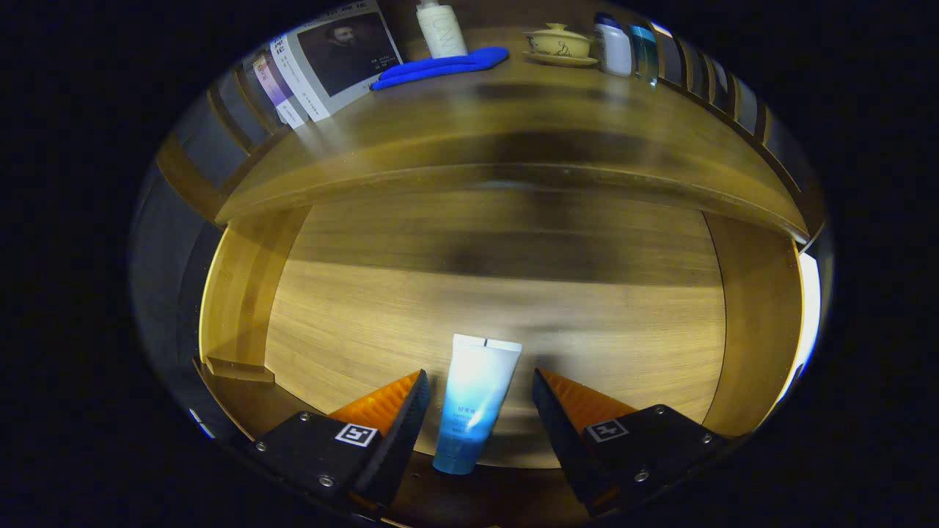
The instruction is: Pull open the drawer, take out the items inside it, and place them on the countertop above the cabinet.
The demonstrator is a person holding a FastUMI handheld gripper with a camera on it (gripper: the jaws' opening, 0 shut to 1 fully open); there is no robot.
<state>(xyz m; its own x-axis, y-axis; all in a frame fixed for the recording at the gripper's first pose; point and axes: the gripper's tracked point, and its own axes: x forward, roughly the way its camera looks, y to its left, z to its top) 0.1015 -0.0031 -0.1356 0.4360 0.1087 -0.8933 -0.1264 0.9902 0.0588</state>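
Drawer (337, 323) is pulled open, pale wood-grain floor, plain wooden side walls, darker shading across the back. 1 item lies in it: a squeeze tube (473, 400), white at the flat crimped end, fading to light blue and then a deeper blue at the cap end, small print on the blue part too small to read. Tube lies flat on the drawer floor, lengthwise, cap end toward the gripper, crimped end pointing to the back of the drawer, tilted slightly. Gripper (480, 400) hangs over the front of the drawer with the jaws spread wide, 1 finger either side of the tube; there is a clear gap on both sides, so neither finger touches it and it grasps nothing. Above the drawer runs the countertop (513, 125), glossy brown wood with a rounded front edge. On it, well back: a blue cloth (440, 67) lying flat, a white bottle (440, 29) just behind it, a book (341, 59) with a portrait cover leaning beside them, a lidded teacup on a saucer (559, 45), and 2 small bottles (623, 50) next to that, 1 white with a blue cap, 1 clear bluish. Slatted wood backs the counter.
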